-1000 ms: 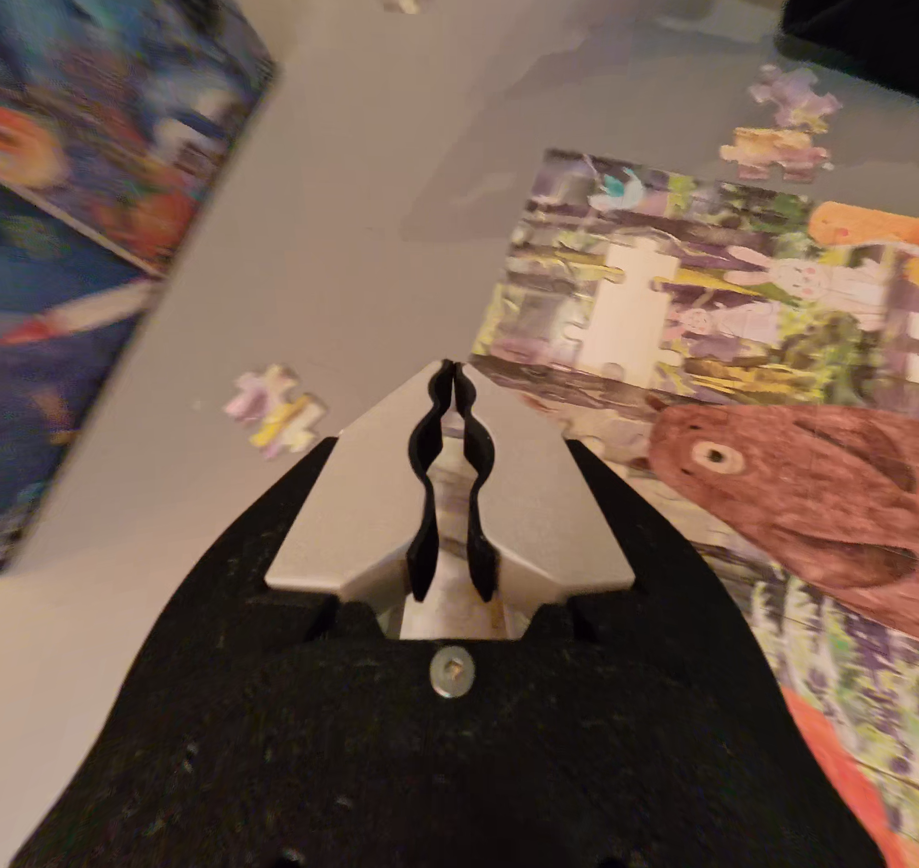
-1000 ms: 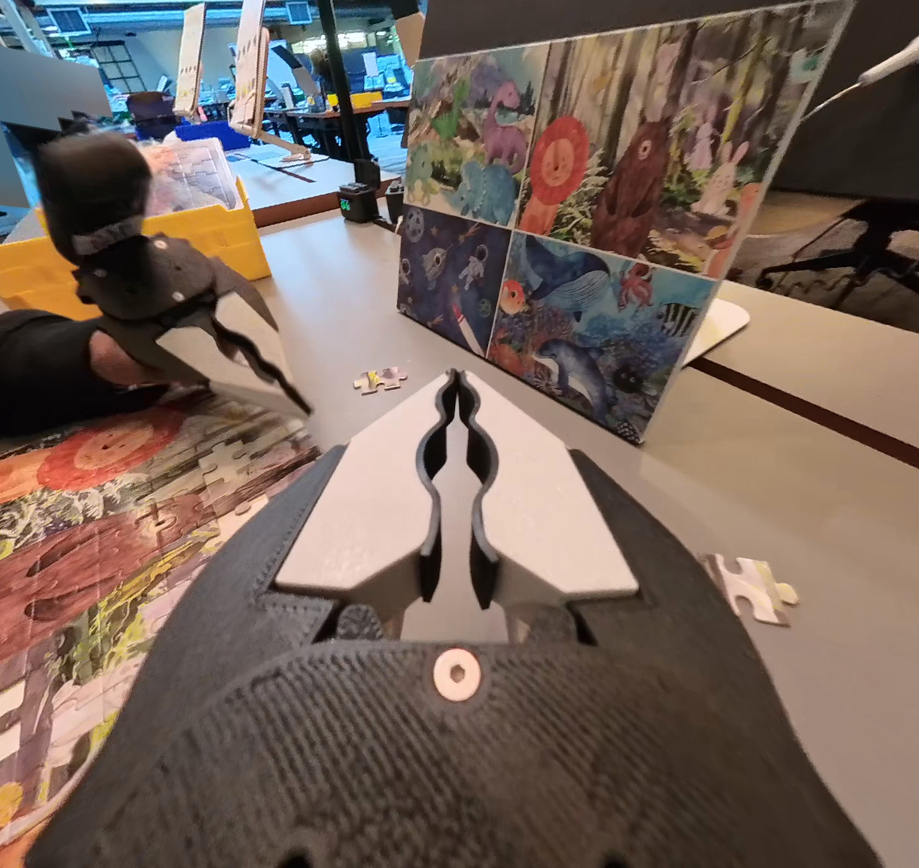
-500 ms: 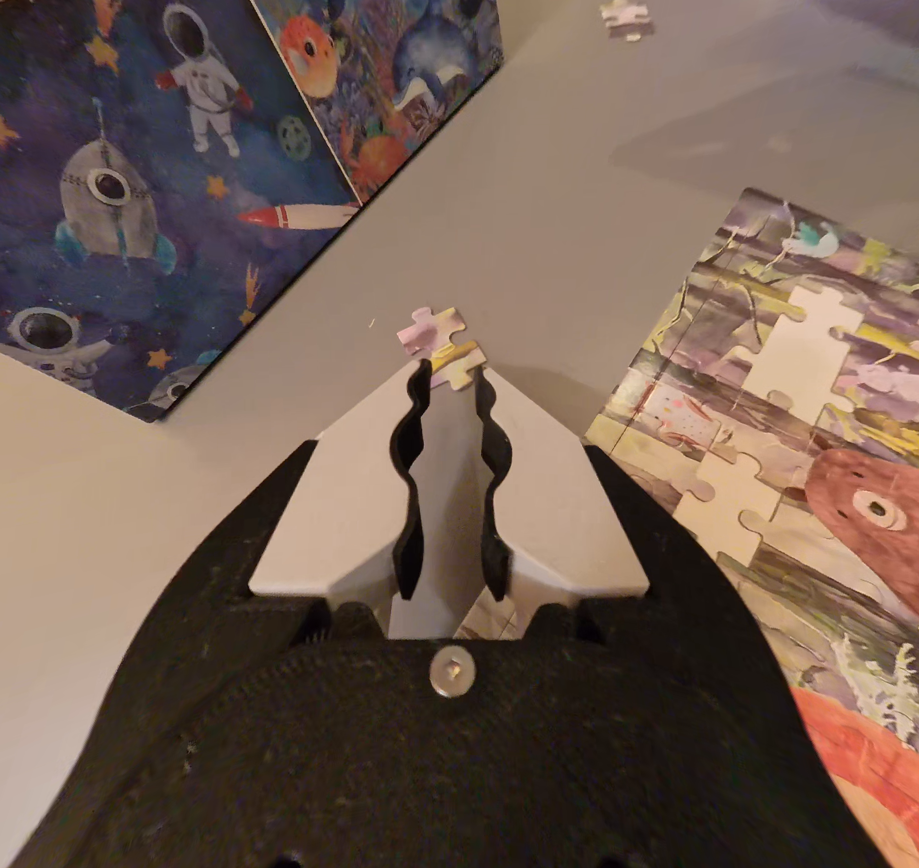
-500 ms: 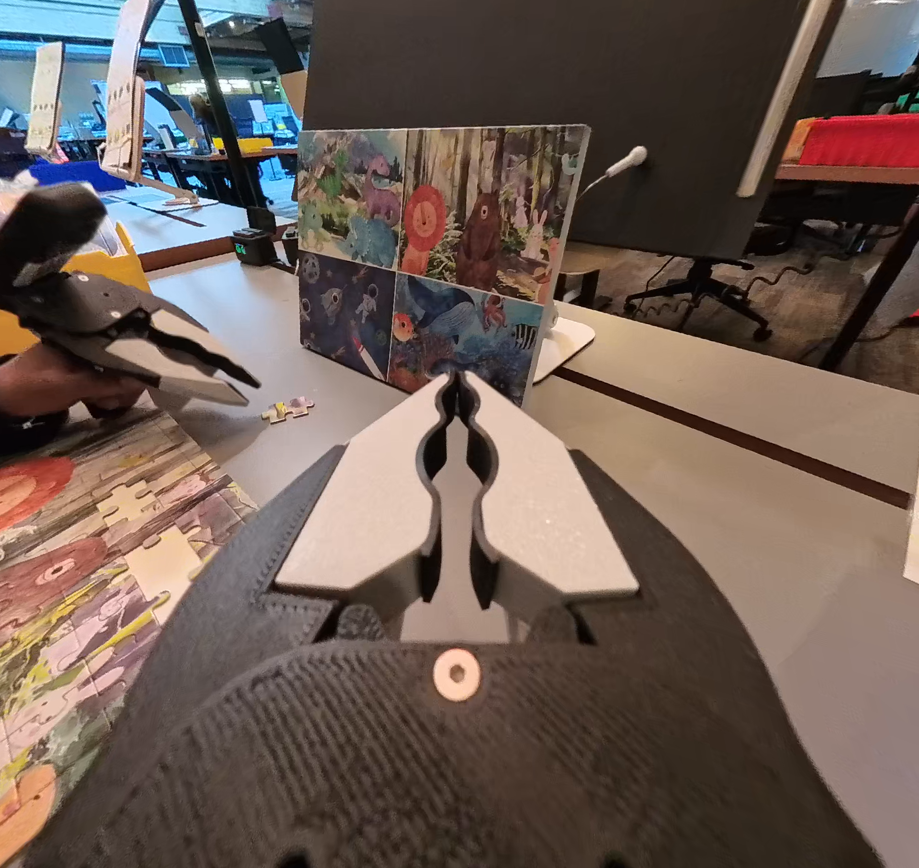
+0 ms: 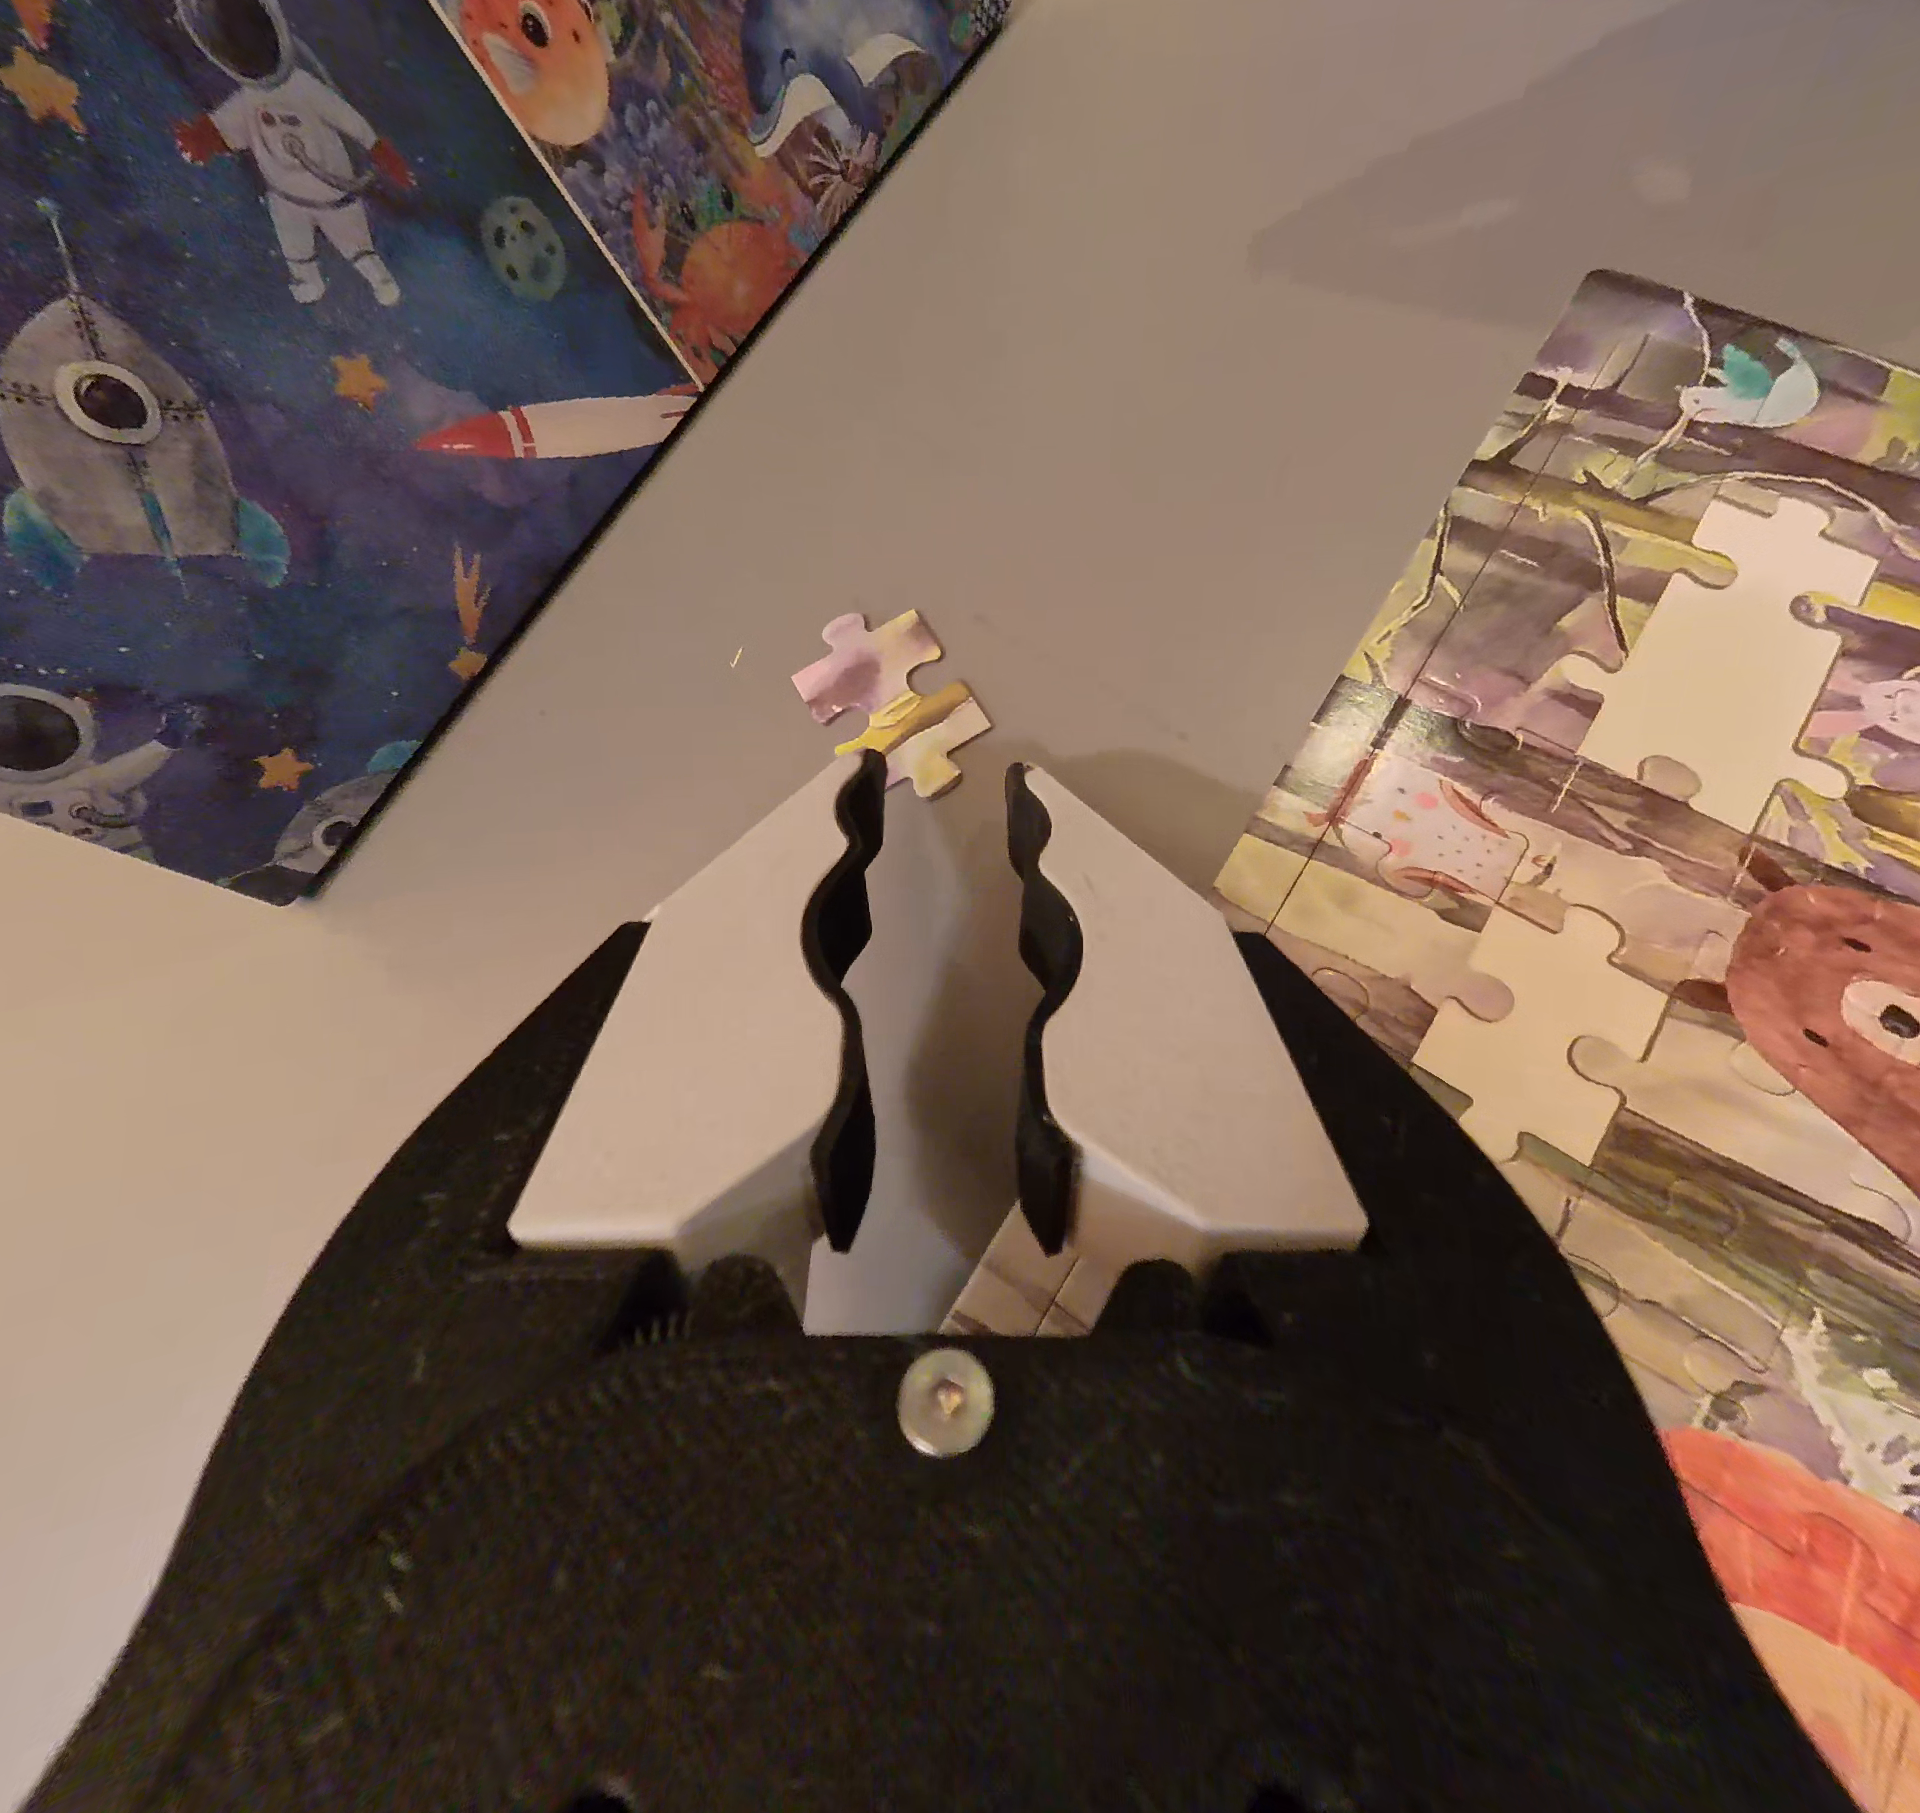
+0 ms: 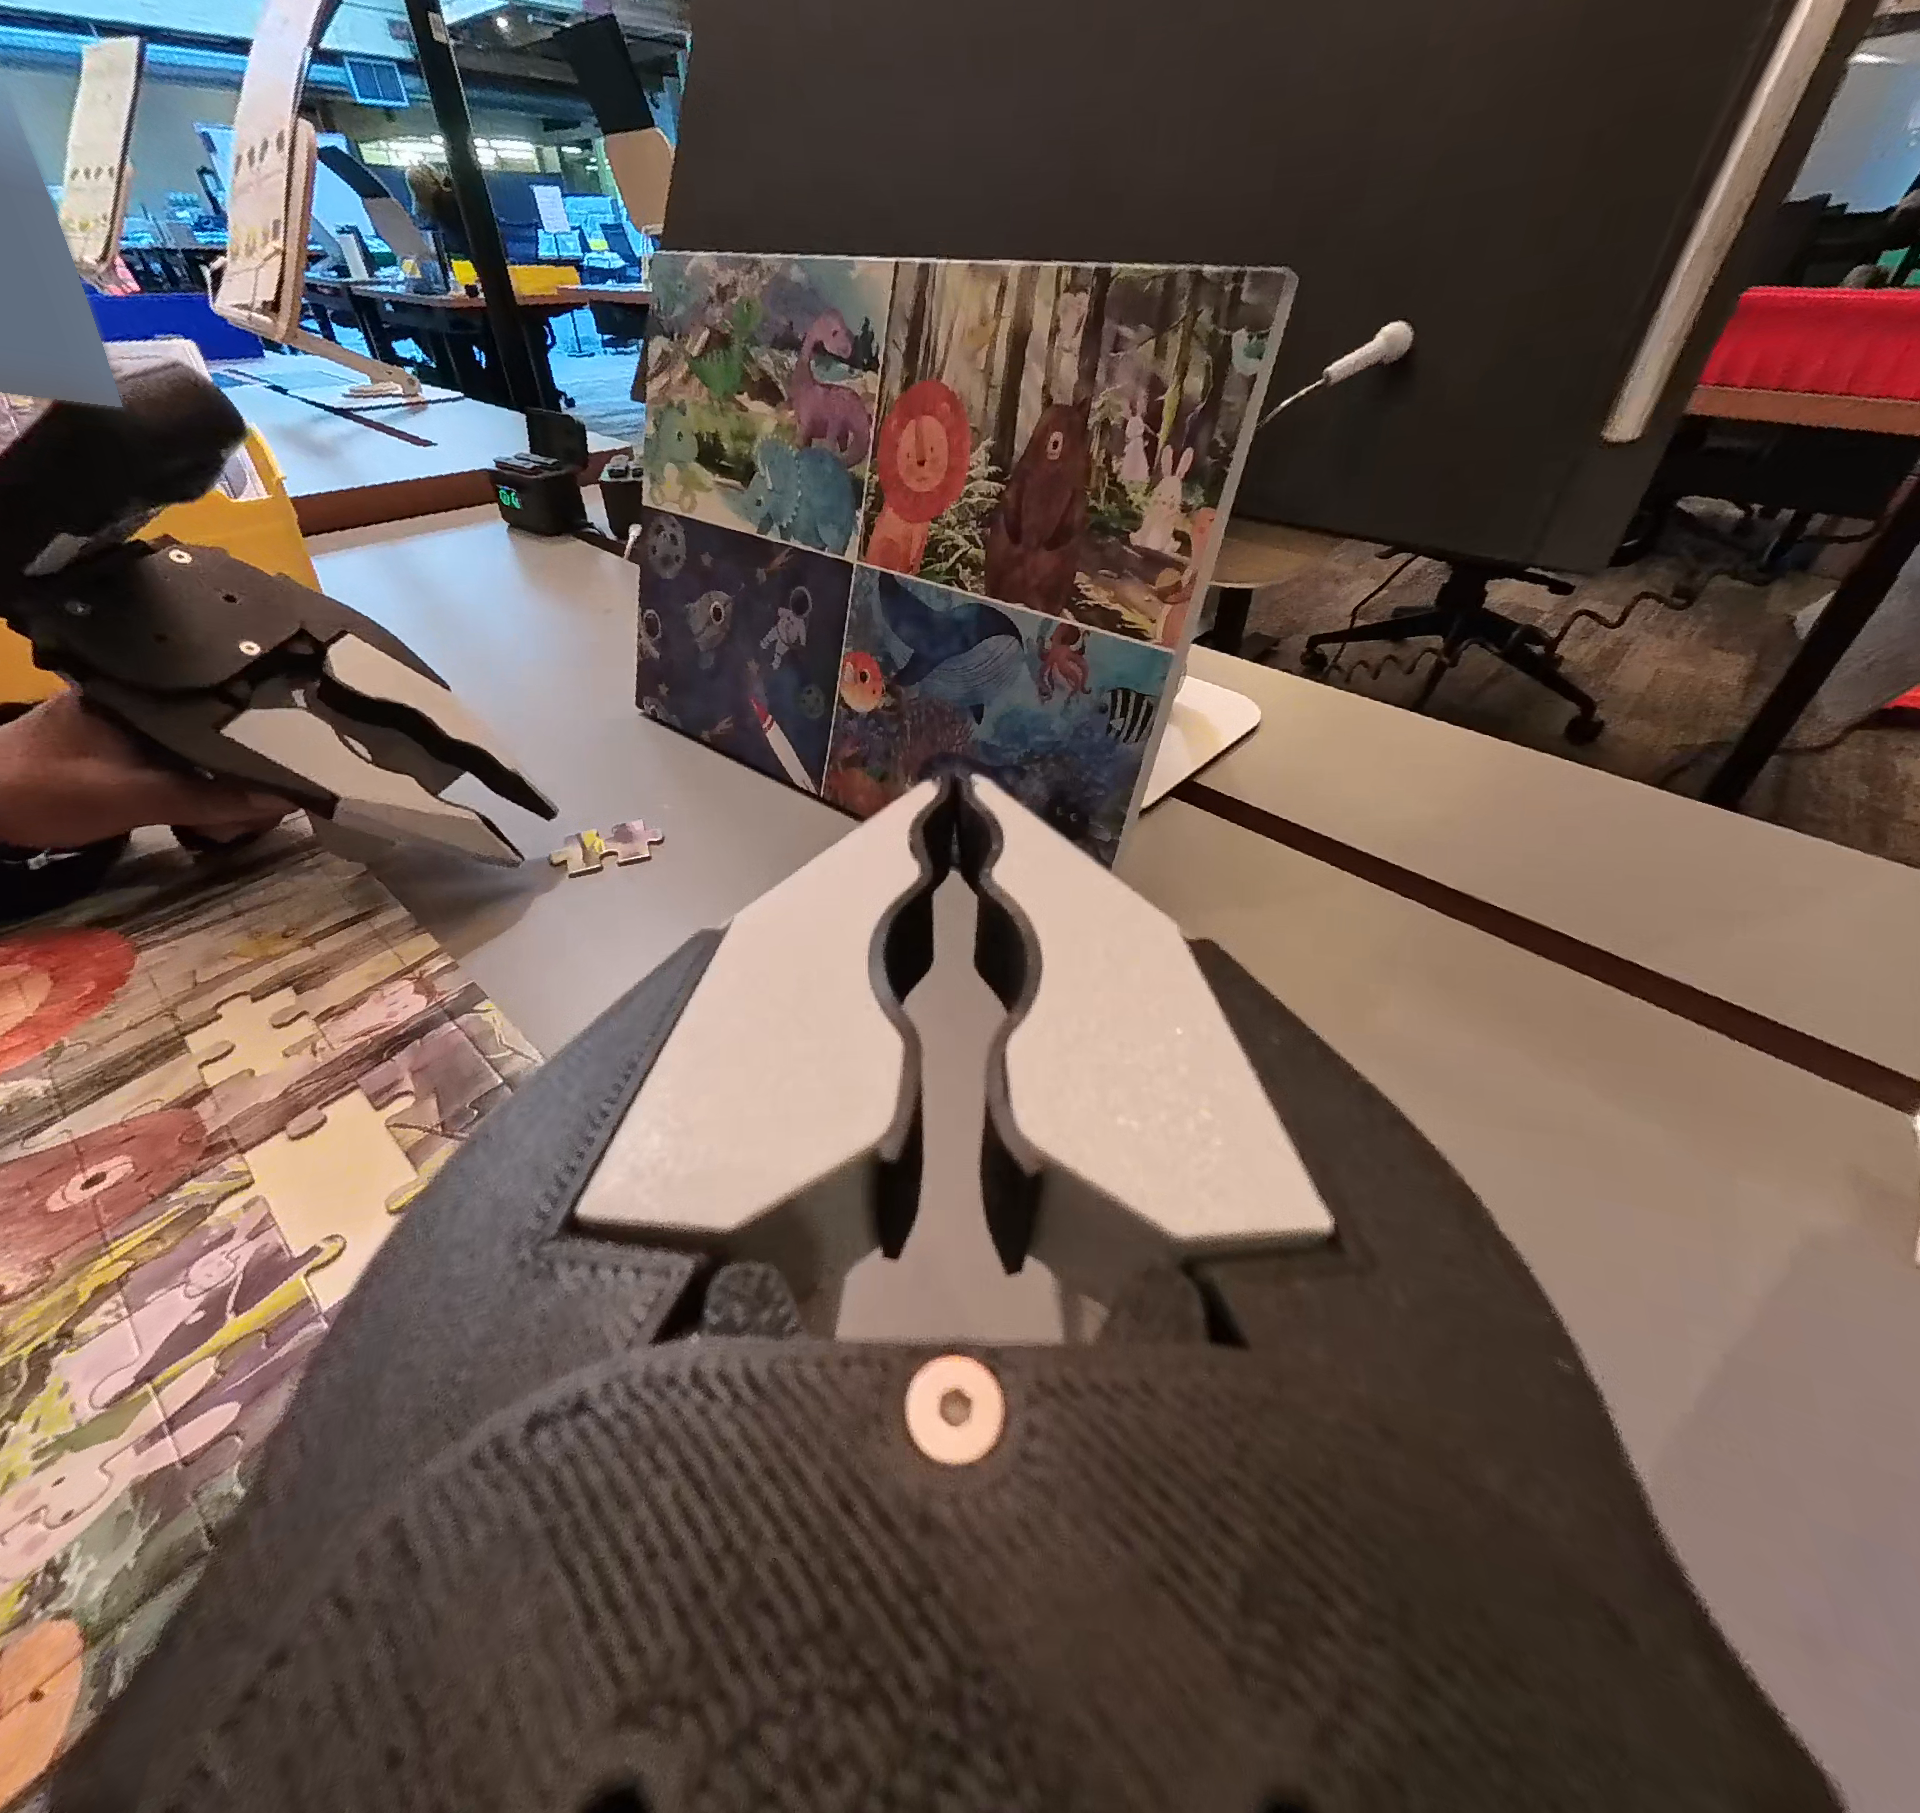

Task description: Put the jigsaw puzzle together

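Jaws parted and empty, the left gripper (image 5: 943, 776) points at a loose pair of joined puzzle pieces (image 5: 894, 698) lying on the grey desk (image 5: 1091, 361) just beyond its tips, centre frame. The right gripper (image 6: 961, 792) has its jaws pressed together, holding nothing. The part-built jigsaw puzzle (image 5: 1621, 880) lies at right, gaps showing. A picture board (image 6: 935, 516) stands upright behind.

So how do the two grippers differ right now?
The left gripper has its jaws apart, tips low over the loose puzzle pieces on the table; the right gripper is shut and empty. The left points down at the table, the right roughly level toward the picture board. Both hold nothing.
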